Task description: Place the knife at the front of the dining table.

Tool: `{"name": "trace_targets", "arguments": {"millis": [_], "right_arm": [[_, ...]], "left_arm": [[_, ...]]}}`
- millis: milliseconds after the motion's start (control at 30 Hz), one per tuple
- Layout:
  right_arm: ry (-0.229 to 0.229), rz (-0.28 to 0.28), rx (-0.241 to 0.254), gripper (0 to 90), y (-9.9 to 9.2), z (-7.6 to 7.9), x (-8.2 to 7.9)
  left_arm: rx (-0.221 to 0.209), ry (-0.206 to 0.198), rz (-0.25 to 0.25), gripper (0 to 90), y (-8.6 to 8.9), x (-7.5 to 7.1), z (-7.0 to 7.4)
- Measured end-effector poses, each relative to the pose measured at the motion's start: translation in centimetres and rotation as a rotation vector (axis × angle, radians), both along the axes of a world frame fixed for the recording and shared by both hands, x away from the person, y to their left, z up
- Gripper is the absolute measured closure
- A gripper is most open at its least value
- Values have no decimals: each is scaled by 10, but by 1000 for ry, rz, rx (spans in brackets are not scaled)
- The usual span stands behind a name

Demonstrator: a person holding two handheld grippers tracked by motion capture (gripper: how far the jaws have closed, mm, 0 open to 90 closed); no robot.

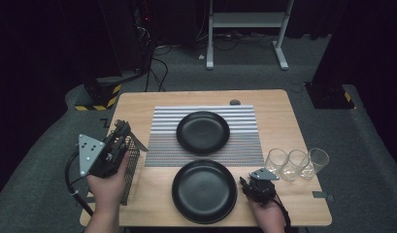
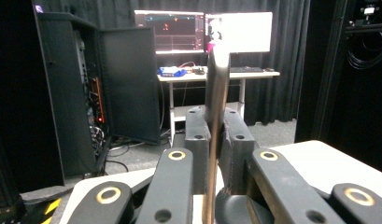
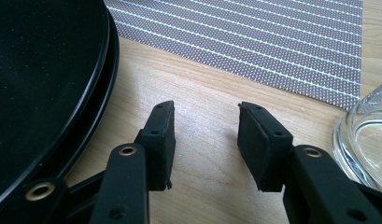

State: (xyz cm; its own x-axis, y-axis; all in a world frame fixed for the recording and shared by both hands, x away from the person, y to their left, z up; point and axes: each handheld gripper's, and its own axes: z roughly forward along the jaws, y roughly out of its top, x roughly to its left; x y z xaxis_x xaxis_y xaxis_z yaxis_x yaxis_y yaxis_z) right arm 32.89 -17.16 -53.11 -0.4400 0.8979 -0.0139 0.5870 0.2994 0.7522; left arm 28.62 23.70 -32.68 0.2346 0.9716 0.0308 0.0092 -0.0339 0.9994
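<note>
L gripper (image 1: 122,132) is up off the table at the left edge, above a black wire basket (image 1: 131,167), jaws clamped on a knife (image 1: 136,141). In the high view the blade sticks out past the jaw tips, pointing right and slightly down toward the mat. In the left gripper view the knife (image 2: 215,93) stands edge-on between the two pads, running straight up the middle of the frame w/ both pads pressed against it. Behind it: a desk w/ monitors (image 2: 202,31) and a dark cabinet (image 2: 128,84).

R gripper (image 1: 246,187) sits low at the front right of the table (image 1: 278,104), just right of the near black plate (image 1: 204,191). Jaws stand apart, nothing between them; in the right gripper view bare wood shows in the gap betw. the pads (image 3: 258,140). Plate rim (image 3: 62,93) is just beside the left-hand pad, not touching. A glass (image 3: 366,135) base sits close on the other side.

Striped grey mat (image 1: 206,136) lies mid-table w/ a second black plate (image 1: 203,132) on it. Near plate is on bare wood, its far rim at the mat's front edge. Three clear glasses (image 1: 297,163) stand in a row at the right, just beyond the R gripper. Small grey round thing (image 1: 235,102) at the mat's far edge; can't tell what it is.
</note>
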Motion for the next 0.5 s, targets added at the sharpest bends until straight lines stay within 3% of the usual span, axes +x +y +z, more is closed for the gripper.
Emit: {"name": "trace_targets", "arguments": {"millis": [100,400,500], "right_arm": [[1,2,1,550,0,0,0],[1,1,2,546,0,0,0],[2,2,2,544,0,0,0]], "left_arm": [[7,14,-14,830,-11,8,1],[28,35,-32,830,-33,15,-1],[55,40,-32,830,-40,16,-4]]}}
